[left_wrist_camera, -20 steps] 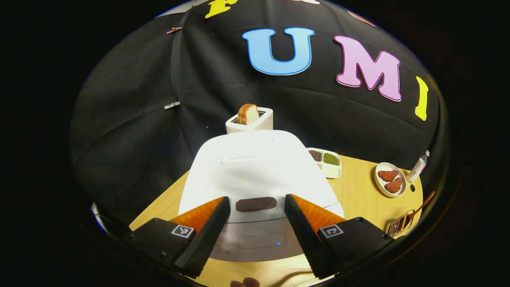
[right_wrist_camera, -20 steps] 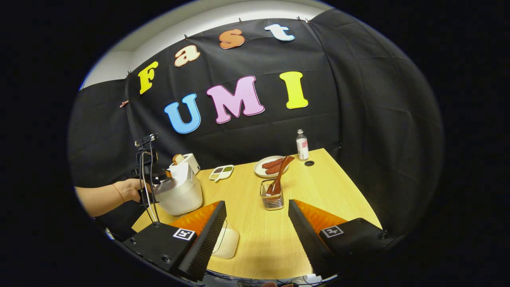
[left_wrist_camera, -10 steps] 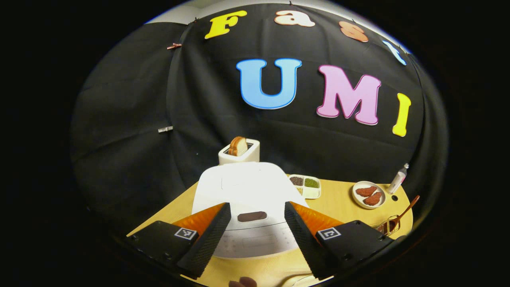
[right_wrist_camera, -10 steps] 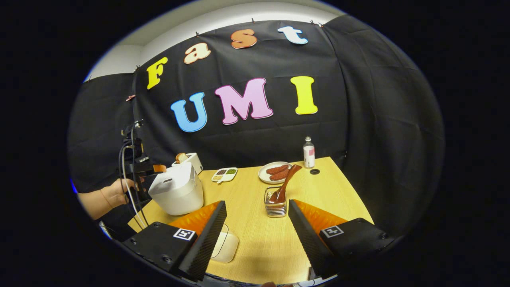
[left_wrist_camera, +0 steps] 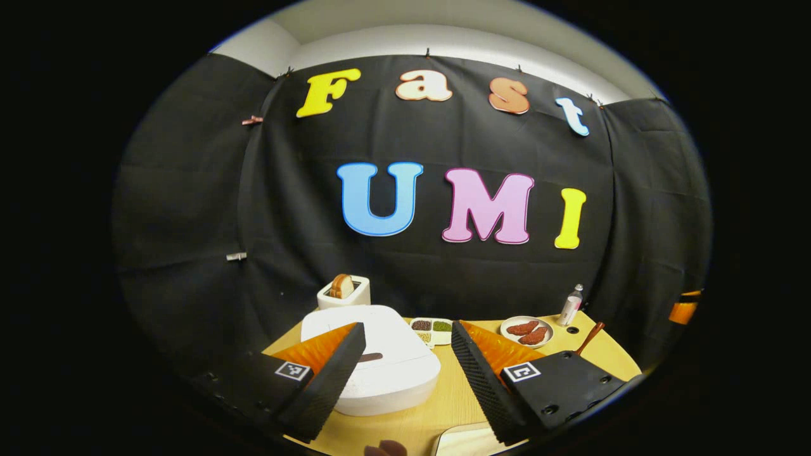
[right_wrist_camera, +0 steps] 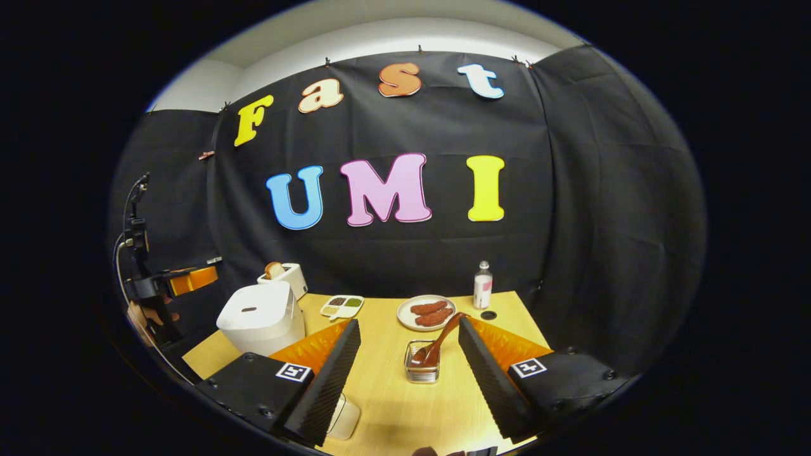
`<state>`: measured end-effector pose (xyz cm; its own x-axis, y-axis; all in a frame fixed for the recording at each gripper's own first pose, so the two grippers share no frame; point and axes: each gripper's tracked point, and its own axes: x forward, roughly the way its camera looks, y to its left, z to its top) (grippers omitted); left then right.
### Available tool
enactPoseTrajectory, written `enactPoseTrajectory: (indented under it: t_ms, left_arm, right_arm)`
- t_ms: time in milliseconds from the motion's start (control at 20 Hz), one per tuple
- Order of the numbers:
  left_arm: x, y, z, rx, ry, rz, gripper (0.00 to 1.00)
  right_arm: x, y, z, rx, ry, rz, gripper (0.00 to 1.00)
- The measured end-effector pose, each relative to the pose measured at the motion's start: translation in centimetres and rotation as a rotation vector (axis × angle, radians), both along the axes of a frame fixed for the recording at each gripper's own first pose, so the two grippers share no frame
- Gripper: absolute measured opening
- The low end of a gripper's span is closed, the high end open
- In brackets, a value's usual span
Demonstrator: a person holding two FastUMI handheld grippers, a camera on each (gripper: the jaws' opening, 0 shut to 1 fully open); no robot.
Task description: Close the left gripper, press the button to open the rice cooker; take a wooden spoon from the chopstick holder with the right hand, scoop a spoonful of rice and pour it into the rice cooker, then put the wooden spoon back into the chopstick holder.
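My left gripper (left_wrist_camera: 405, 373) hangs wide apart, holding nothing, above the near table (left_wrist_camera: 443, 405) edge; between its fingers sits the rice cooker (left_wrist_camera: 374, 361), white, rounded, lid down, a dark slot-shaped button on top; no brand readable on it. My right gripper (right_wrist_camera: 408, 373) is also spread wide and empty; just beyond it the chopstick holder (right_wrist_camera: 422, 370), a clear wire-ringed cup, with the wooden spoon (right_wrist_camera: 437, 345) leaning right, bowl down inside. Square black-and-white marker tags on both grippers; nothing legible. Farther: divided tray of beans (right_wrist_camera: 342, 306), plate of sausages (right_wrist_camera: 426, 312), bottle (right_wrist_camera: 483, 286) with a label too small to read; toaster (right_wrist_camera: 283, 277) with bread at far left.
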<state>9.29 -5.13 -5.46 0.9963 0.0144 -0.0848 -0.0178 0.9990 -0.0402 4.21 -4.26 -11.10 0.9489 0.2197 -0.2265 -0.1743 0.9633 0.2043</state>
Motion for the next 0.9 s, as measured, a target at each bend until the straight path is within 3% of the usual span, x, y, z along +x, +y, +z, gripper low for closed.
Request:
enactPoseTrajectory:
  t_ms: [450, 900]
  left_arm:
    - [-4.3, -2.7, 2.7, -0.027, -0.091, -0.082, 0.95]
    - [-5.6, -1.8, 0.9, -0.032, -0.055, -0.020, 0.95]
  right_arm:
    - [1.4, 0.6, 6.4, -0.066, -0.197, -0.107, 0.98]
    - [2.4, 3.1, 6.0, -0.131, -0.226, -0.029, 0.99]
